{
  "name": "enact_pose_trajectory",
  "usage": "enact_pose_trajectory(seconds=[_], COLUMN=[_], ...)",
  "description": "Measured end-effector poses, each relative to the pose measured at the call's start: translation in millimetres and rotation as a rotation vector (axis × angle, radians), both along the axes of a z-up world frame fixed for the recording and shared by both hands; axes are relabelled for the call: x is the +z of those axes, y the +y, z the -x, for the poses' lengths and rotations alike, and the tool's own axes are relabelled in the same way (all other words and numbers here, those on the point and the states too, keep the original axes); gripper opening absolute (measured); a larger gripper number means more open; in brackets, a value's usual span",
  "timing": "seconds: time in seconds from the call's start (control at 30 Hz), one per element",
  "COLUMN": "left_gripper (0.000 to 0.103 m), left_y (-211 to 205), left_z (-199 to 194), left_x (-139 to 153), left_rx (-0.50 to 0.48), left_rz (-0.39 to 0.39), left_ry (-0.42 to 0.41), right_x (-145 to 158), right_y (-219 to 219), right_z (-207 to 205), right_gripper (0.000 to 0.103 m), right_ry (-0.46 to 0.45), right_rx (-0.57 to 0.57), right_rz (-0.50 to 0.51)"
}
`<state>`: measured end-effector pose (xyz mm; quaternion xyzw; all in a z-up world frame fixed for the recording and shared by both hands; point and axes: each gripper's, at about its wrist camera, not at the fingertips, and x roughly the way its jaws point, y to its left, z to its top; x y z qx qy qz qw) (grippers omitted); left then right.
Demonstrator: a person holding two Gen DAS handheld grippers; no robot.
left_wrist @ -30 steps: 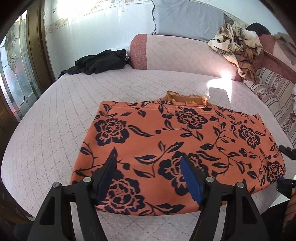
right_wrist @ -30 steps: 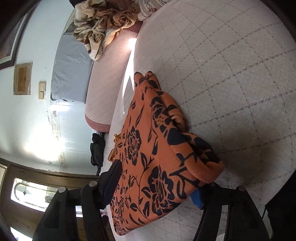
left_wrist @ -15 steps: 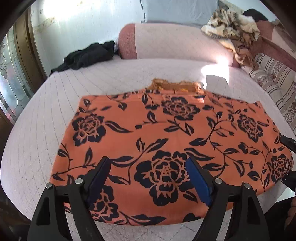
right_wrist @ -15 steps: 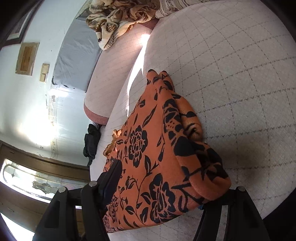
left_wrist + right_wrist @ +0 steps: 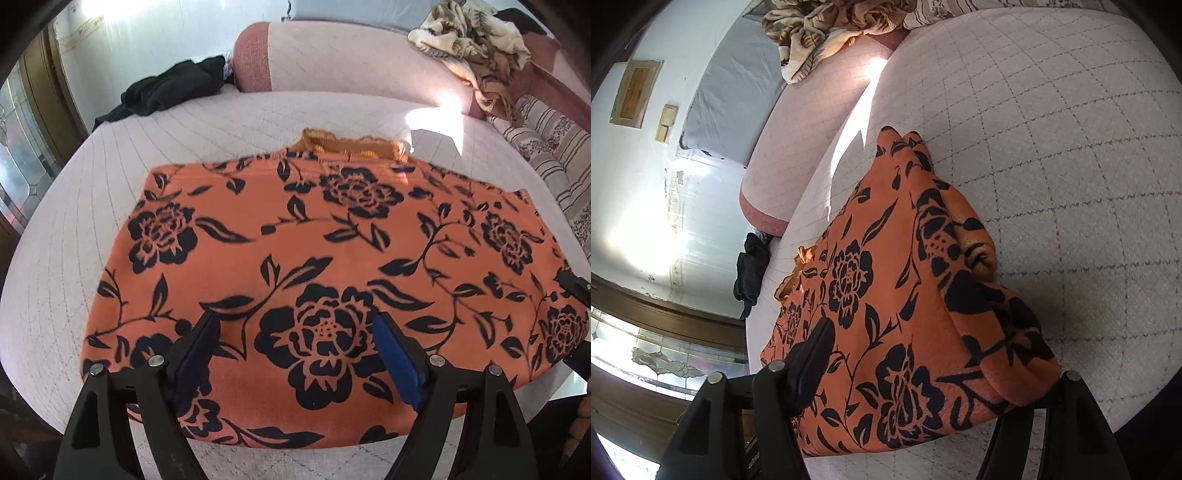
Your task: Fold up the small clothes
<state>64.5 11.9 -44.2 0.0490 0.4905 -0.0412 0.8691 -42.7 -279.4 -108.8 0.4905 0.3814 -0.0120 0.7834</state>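
Note:
An orange garment with black flowers (image 5: 314, 258) lies folded flat on the pale quilted bed (image 5: 92, 229); a lacy orange edge sticks out at its far side. My left gripper (image 5: 295, 354) is open, its blue-padded fingers hovering just over the garment's near edge. My right gripper (image 5: 923, 376) is open around the garment's thick right end (image 5: 905, 295); the fabric fills the gap and hides the right finger's pad. The right gripper also shows at the right edge of the left wrist view (image 5: 576, 288).
A black garment (image 5: 173, 86) lies at the bed's far left. A pink bolster (image 5: 343, 55) runs along the back with a beige blanket heap (image 5: 476, 44) on it. A striped cushion (image 5: 554, 147) is at right. A wooden glass door (image 5: 22, 147) stands left.
My left gripper has moved forward and lower over the garment, which now looks larger. My right gripper has shifted slightly along the garment's end; both stay open.

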Motion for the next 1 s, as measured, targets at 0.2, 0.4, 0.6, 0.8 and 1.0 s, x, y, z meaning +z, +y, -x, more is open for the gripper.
enact_pose_trajectory(seconds=[0.2,0.4,0.6,0.8,1.0], left_gripper=[0.085,0.085,0.084,0.084,0.085], left_y=[2.7,8.8,-2.4,59.2,186.1], left_z=[-1.3,5.3,1.1,11.3,36.7], left_x=[-1.0,13.6,-5.7,36.9,73.7], left_rx=[-0.002,0.001,-0.056,0.067,0.370], left_rz=[0.011,0.002,-0.089,0.084,0.188], left_ry=[-0.005,-0.095,-0.061,-0.116,-0.223], right_x=[2.2,-6.2,5.6,84.9,159.1], right_y=[4.3,-1.0,3.0,55.9,190.2], right_z=[-5.9,-10.4,-23.0,-41.0,-60.1], right_gripper=[0.070,0.065,0.022,0.018,0.018], right_ry=[0.011,0.011,0.055,-0.067,-0.267], right_rx=[0.016,0.018,0.069,0.181,0.431], right_rz=[0.024,0.006,0.131,0.422,0.681])
